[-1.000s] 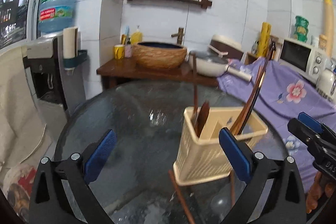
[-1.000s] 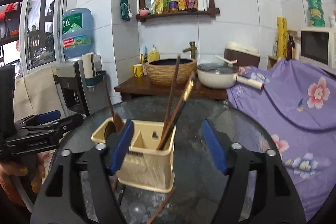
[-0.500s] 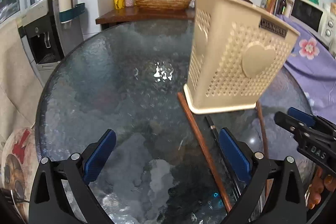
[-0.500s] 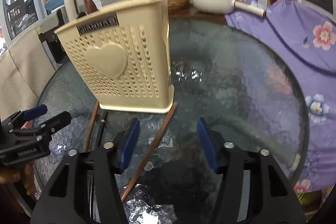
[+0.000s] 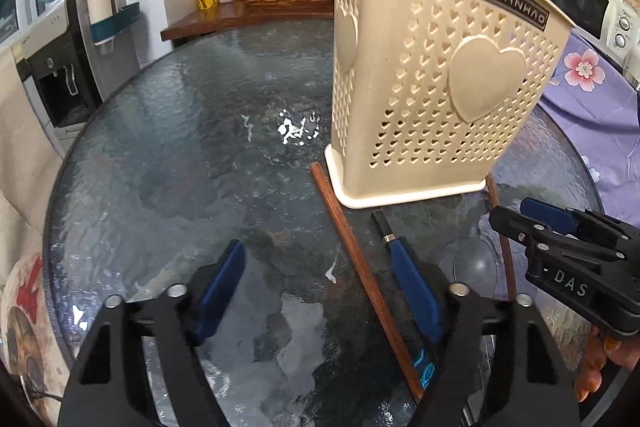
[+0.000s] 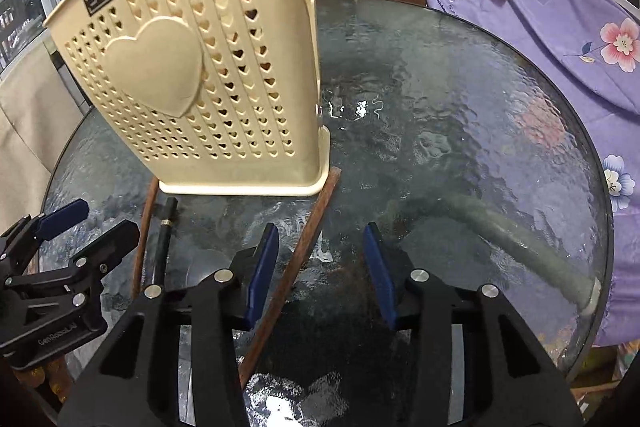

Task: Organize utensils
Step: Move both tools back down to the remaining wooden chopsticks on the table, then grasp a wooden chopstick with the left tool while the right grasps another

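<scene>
The brown chopstick (image 6: 308, 247) lies flat on the glass table (image 6: 460, 131); its far end touches the front corner of the cream utensil holder (image 6: 208, 75); its long axis runs from about one o'clock down to seven in the right wrist view. The right gripper (image 6: 320, 263) hangs over it, jaws apart and just been closing, the stick between them but unpressed; it looks nearer than the left gripper (image 5: 320, 287), likewise apart and narrowing, with the stick inside its right pad.
</scene>
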Tool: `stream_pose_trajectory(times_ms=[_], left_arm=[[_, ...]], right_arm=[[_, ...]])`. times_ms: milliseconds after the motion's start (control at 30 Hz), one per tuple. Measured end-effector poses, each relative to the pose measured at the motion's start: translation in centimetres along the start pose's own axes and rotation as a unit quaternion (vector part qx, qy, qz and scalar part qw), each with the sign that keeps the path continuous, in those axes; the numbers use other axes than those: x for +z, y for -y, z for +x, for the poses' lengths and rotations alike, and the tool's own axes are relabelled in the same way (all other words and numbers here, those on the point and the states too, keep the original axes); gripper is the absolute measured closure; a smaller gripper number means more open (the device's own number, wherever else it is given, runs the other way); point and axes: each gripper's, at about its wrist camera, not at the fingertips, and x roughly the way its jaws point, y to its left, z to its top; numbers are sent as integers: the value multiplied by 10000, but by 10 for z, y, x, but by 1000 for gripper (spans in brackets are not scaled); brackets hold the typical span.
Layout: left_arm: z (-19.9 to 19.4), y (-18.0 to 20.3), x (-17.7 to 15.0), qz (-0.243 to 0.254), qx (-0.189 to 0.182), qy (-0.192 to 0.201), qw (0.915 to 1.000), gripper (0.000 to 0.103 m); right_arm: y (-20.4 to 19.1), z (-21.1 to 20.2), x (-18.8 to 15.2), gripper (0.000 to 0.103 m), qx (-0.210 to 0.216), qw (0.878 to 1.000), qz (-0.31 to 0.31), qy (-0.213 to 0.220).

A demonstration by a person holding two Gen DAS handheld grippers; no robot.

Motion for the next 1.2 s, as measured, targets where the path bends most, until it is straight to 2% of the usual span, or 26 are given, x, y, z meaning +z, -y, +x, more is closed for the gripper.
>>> stream_pose_trajectory(times_ms=[167, 333, 433, 600, 733, 900, 1067, 1200], left_arm=[[9, 0, 2, -14, -4, -106, 9999, 43], [14, 3, 6, 53, 10, -179, 9998, 46], [17, 7, 8, 222, 115, -211, 9995, 49], [12, 3, 2, 373, 62, -217, 9990, 54], [7, -6, -1, 373, 35, -238, 9990, 60], [10, -14, 6, 215, -80, -299, 9993, 60], [15, -10, 10, 250, -64, -292, 9992, 60], [18, -7, 15, 281, -42, -284, 9992, 71]], right_arm=[[1, 4, 4, 61, -112, 9999, -25, 7], [-6, 5, 2, 63, -259, 9995, -181, 19], [-9, 4, 0, 70, -266, 9991, -329, 10], [2, -1, -3, 85, -138, 9989, -434, -65], [14, -2, -1, 86, -36, 9993, -357, -115], [21, -1, 4, 86, 140, 9997, -49, -195], [14, 2, 7, 86, 34, 9998, -110, -171], [13, 3, 8, 90, 50, 9999, 0, -162]])
